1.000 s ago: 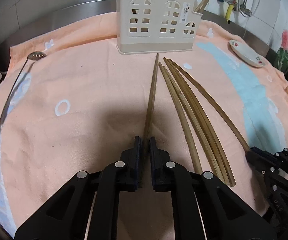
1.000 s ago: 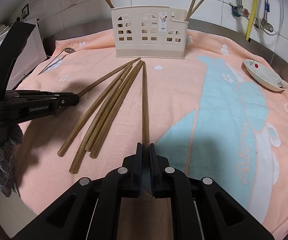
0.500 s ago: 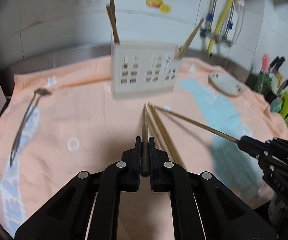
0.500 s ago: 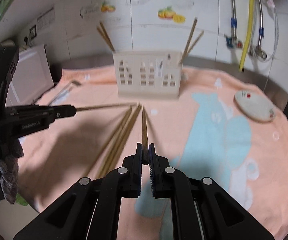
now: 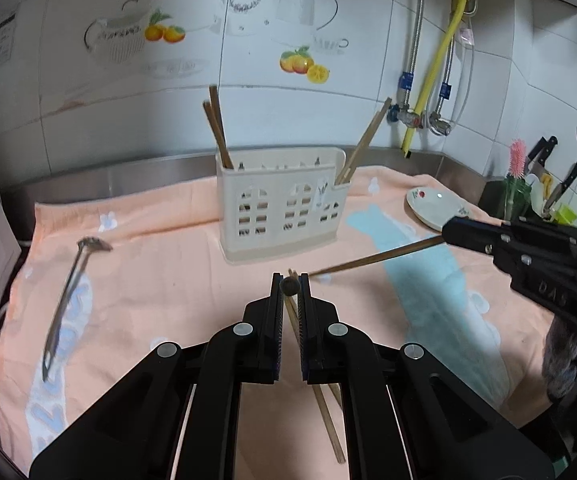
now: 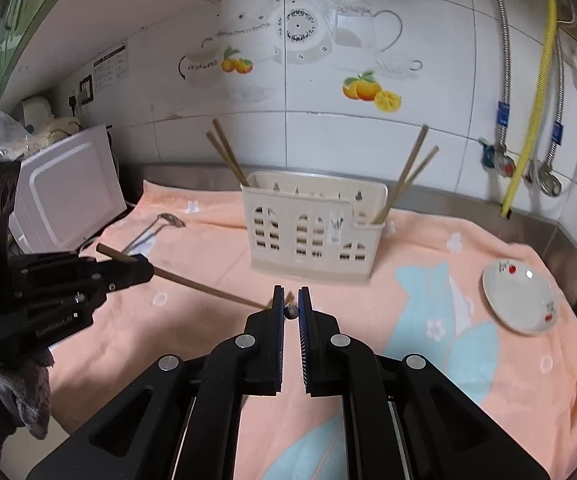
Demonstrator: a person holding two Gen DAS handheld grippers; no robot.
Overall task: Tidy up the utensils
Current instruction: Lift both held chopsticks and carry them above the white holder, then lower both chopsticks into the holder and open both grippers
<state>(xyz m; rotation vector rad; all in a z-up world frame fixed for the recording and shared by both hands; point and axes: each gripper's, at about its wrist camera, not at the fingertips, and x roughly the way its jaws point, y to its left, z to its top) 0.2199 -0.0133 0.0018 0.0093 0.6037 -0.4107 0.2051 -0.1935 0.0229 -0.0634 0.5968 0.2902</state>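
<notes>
Left wrist view has the left gripper [image 5: 289, 285] raised above the peach towel [image 5: 160, 280], its two jaws pinched on a wooden chopstick [image 5: 288, 286] that is seen end-on between the fingertips. At about 2 o'clock from it, the right gripper [image 5: 446, 231] comes in from the right edge, clamped on a second chopstick [image 5: 376, 258] whose free end points down and left toward the left gripper's tips. More chopsticks [image 5: 324, 412] lie on the towel below, partly hidden behind the left gripper's fingers. Straight ahead at 12 o'clock stands the cream utensil holder [image 5: 282, 208], upright on the towel, with two chopsticks leaning out of its left end and two more out of its right end. A metal slotted spoon [image 5: 70, 288] lies on the towel at 9 o'clock, and a small white saucer [image 5: 434, 208] sits at 2 o'clock, beyond the right gripper. Right wrist view shows the same from the other side: that gripper's own chopstick end-on between its closed tips, the left gripper at 9 o'clock with its chopstick slanting toward the centre, the holder ahead and the saucer at 3 o'clock.
</notes>
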